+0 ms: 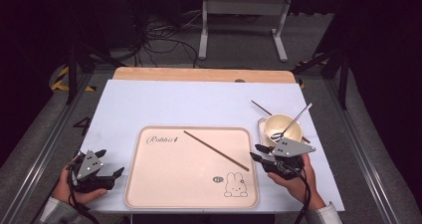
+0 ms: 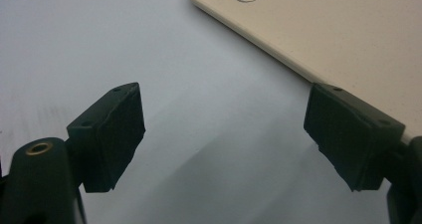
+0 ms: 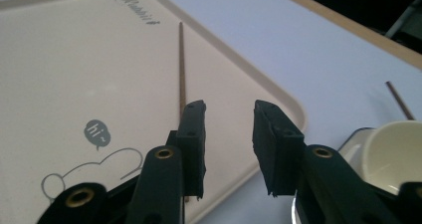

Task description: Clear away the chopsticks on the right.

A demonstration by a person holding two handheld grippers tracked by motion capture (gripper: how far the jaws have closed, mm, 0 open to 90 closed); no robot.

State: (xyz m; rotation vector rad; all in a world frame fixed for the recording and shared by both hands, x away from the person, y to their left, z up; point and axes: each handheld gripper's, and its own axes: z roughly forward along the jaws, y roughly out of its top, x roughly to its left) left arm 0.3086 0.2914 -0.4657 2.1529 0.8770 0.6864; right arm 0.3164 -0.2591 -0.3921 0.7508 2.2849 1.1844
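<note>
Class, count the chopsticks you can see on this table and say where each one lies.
2. One chopstick lies slantwise on the tray, just ahead of the right gripper. The other chopstick lies on the table behind the bowl, partly hidden by it.

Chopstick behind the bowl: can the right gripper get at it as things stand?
Probably, but awkwardly. The right gripper is open and empty, yet the bowl and its spoon stand between it and the second chopstick, hiding part of it.

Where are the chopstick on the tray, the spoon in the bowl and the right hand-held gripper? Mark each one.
chopstick (image 1: 216,151), high view, middle of the stick lying on the tray.
spoon (image 1: 293,120), high view, mid-handle above the bowl's rim.
right hand-held gripper (image 3: 229,134), right gripper view, gap midway between its fingertips.
</note>
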